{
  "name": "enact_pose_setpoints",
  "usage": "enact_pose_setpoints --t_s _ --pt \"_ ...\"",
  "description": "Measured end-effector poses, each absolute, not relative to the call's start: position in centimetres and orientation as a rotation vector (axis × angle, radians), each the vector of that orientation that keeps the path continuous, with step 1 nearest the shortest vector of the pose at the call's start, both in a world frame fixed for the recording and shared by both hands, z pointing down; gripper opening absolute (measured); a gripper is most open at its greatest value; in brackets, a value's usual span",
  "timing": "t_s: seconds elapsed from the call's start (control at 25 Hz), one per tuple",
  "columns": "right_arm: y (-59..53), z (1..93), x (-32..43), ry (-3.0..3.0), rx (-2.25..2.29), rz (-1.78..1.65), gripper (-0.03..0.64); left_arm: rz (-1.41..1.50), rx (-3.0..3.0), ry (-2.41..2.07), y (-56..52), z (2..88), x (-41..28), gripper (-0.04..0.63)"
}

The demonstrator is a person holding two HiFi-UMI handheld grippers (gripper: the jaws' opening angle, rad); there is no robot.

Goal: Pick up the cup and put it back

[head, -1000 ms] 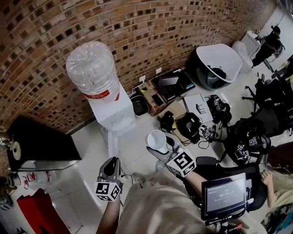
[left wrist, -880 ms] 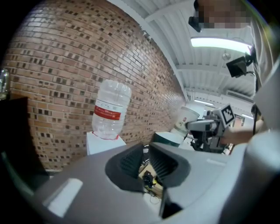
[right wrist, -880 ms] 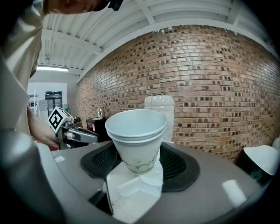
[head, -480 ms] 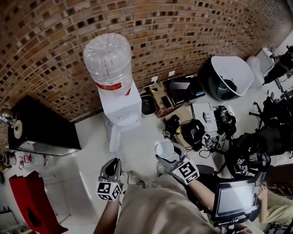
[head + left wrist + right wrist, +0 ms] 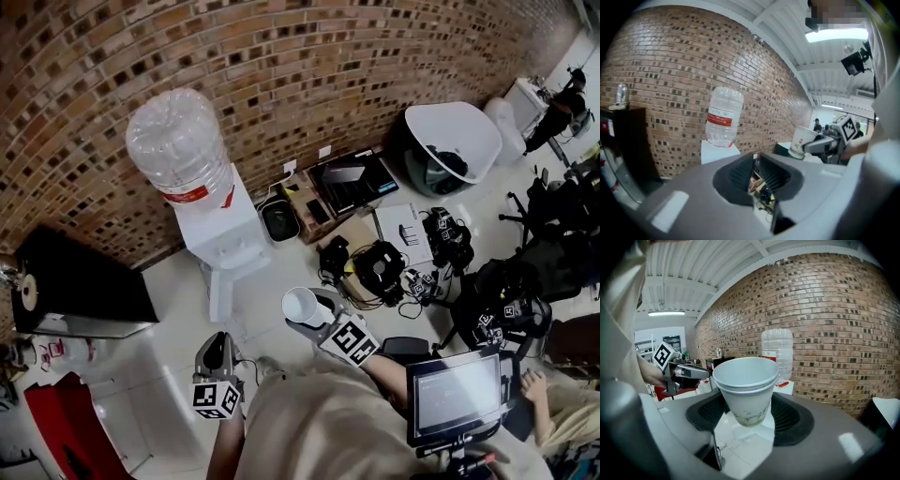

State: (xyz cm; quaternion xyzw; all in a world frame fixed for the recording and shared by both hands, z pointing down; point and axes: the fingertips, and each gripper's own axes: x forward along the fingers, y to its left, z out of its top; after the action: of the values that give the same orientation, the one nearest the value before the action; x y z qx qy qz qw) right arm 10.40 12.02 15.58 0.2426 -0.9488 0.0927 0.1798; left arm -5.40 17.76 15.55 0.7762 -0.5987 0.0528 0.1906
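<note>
A white paper cup (image 5: 302, 307) hangs upright in the air with my right gripper (image 5: 311, 316) shut on it. In the right gripper view the cup (image 5: 746, 390) fills the gap between the jaws, mouth up, and looks like two nested cups. My left gripper (image 5: 215, 345) is lower left of it, apart from the cup, jaws shut on nothing. From the left gripper view its jaws (image 5: 756, 161) meet at the tips, and the cup (image 5: 800, 142) shows to the right. A white water dispenser (image 5: 225, 239) with a big clear bottle (image 5: 178, 150) stands ahead by the brick wall.
A black cabinet (image 5: 80, 291) stands to the left, something red (image 5: 66, 422) below it. A small black bin (image 5: 279, 218), boxes, cables and devices (image 5: 384, 262) litter the floor to the right. Farther right are a white-lidded tub (image 5: 450, 141) and a screen (image 5: 457, 398).
The head view has swung, so the dispenser sits further left in the frame. The cup stays in my right gripper; both grippers keep about the same spacing.
</note>
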Motion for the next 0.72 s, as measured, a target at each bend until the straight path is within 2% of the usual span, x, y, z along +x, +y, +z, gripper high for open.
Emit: enact_pose_setpoints --t_s 0.72 --pt "10.3 16.4 9.3 -2.68 0.598 0.233 0.305 0.214 2.172 -1.695 16.7 16.3 -5.4 0.041"
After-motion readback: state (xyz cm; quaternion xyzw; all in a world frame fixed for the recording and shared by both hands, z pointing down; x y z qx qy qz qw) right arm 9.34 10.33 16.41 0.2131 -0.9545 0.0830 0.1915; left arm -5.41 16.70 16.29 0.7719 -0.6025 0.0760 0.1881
